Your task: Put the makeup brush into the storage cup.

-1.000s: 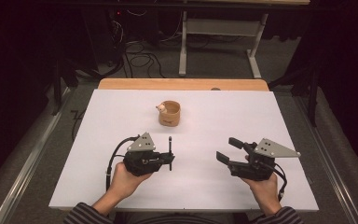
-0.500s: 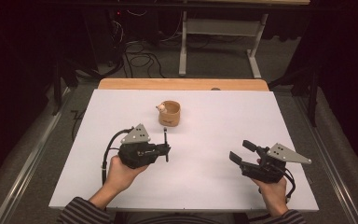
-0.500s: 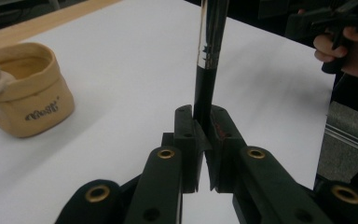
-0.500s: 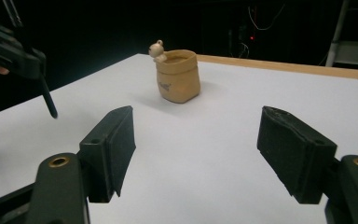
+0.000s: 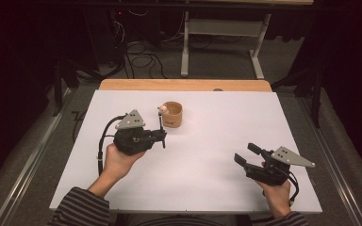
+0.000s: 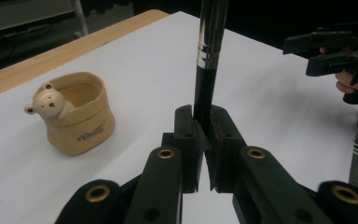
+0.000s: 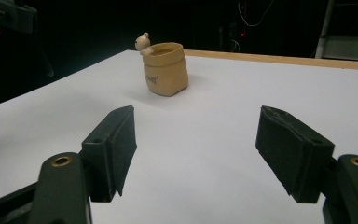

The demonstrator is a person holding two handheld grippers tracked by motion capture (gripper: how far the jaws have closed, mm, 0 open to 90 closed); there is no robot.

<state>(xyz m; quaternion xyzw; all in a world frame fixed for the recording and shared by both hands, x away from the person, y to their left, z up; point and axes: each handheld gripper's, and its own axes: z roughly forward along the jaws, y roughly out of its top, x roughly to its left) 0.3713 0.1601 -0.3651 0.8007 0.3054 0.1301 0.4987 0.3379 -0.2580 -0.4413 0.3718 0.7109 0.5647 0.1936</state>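
Note:
A tan pot (image 5: 172, 114) with a small bear figure on its rim stands upright at the middle of the white table top (image 5: 217, 117). My left gripper (image 5: 161, 133) is just left of and nearer than the pot, shut on a black pen (image 5: 160, 121) with silver bands. In the left gripper view the pen (image 6: 209, 60) rises straight from the closed jaws of my left gripper (image 6: 200, 126), with the pot (image 6: 77, 119) to its left. My right gripper (image 5: 246, 153) is open near the front right edge. Its jaws (image 7: 198, 140) stand wide apart, facing the pot (image 7: 165, 69).
A wooden strip (image 5: 184, 84) runs along the table's far edge. Beyond it are a metal table frame (image 5: 221, 47) and cables (image 5: 141, 56) on the floor. The right gripper (image 6: 326, 49) appears at the upper right of the left gripper view.
My left gripper has carried the pen away from the person, closer to the pot. My right gripper has drawn back toward the front right edge, still open.

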